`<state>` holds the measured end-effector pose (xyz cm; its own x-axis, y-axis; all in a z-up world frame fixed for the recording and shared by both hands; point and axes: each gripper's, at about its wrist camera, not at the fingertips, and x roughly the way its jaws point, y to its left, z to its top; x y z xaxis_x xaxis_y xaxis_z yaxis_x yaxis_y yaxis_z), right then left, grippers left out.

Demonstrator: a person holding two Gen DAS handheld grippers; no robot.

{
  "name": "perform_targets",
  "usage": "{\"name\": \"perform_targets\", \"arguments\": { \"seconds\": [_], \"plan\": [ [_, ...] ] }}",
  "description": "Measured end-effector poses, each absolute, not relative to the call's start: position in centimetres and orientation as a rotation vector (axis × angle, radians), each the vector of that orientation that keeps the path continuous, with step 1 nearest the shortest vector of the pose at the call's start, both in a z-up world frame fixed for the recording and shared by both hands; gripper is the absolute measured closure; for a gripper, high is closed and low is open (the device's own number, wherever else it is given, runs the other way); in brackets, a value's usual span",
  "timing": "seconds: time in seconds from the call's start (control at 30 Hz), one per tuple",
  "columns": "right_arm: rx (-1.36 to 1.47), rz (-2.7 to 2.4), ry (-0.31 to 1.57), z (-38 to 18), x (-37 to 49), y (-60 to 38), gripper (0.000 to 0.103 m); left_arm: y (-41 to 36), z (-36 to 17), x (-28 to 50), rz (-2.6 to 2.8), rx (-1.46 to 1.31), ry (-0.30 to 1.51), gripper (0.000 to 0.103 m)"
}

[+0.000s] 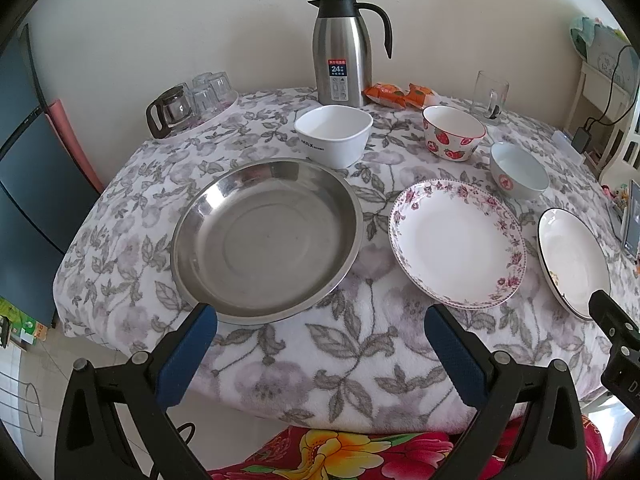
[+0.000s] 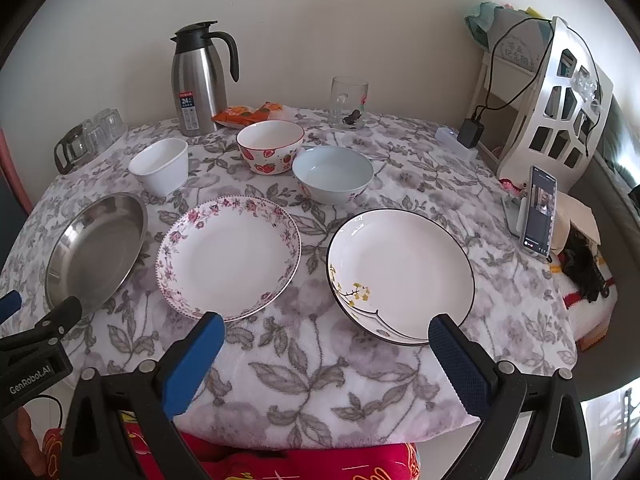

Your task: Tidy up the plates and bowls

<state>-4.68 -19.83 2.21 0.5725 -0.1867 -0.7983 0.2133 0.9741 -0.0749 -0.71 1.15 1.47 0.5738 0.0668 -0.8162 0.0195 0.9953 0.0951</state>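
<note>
1. Plates and bowls are all laid out singly on the table, nothing stacked yet: steel plate, floral plate and black-rim plate in the near row, then white bowl, strawberry bowl and blue bowl behind them.
2. Left gripper is wide open with nothing in it, hovering at the near table edge. Steel plate sits just ahead, its near rim right by the left finger.
3. Right gripper is also wide open and empty. Black-rim plate is dead ahead, slightly right, near rim beside the right finger.
4. Floral plate lies between the two grippers, so I'd guess either could reach it. Bowls are farther back for both.
</note>
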Motion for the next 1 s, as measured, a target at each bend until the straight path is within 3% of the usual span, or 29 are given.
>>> {"name": "perform_targets", "arguments": {
  "seconds": [1.0],
  "plan": [
    [0.017,-0.234,0.939,2.19,-4.55,-19.83,0.0,1.62,1.63,-0.57,0.007,0.082,0.965,0.0]
  ]
}}
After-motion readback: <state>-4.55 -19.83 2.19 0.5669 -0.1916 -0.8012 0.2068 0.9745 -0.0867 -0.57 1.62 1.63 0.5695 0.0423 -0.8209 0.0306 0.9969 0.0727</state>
